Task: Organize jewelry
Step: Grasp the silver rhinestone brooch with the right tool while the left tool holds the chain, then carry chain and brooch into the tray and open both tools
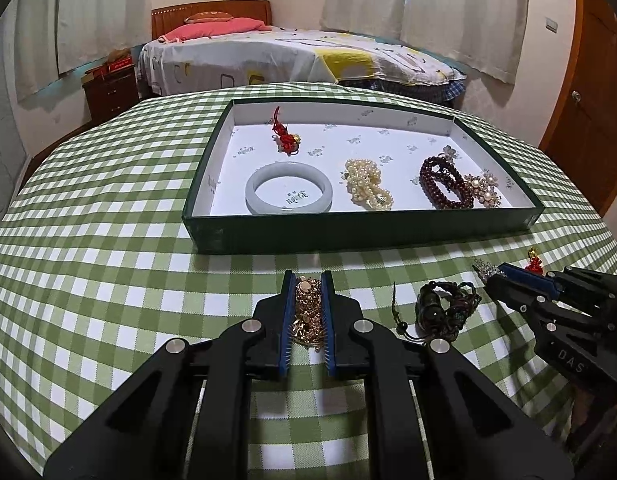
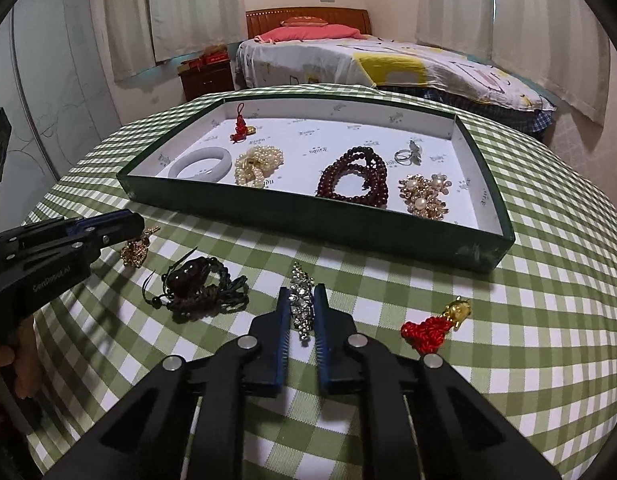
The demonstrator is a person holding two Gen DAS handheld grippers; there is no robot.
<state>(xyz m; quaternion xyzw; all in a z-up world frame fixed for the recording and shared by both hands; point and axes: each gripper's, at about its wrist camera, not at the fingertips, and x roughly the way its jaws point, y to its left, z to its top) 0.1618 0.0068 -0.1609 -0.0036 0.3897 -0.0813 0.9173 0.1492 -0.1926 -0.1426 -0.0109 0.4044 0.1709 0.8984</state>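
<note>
A green tray with a white floor holds a jade bangle, pearl strands, a dark red bead bracelet, a gold pearl brooch, a ring and a red knot charm. My left gripper is shut on a gold chain piece on the cloth. My right gripper is shut on a rhinestone clip.
A dark braided cord bracelet lies on the green checked tablecloth between the grippers. A red knot charm with a gold bead lies right of the right gripper. A bed stands behind the table.
</note>
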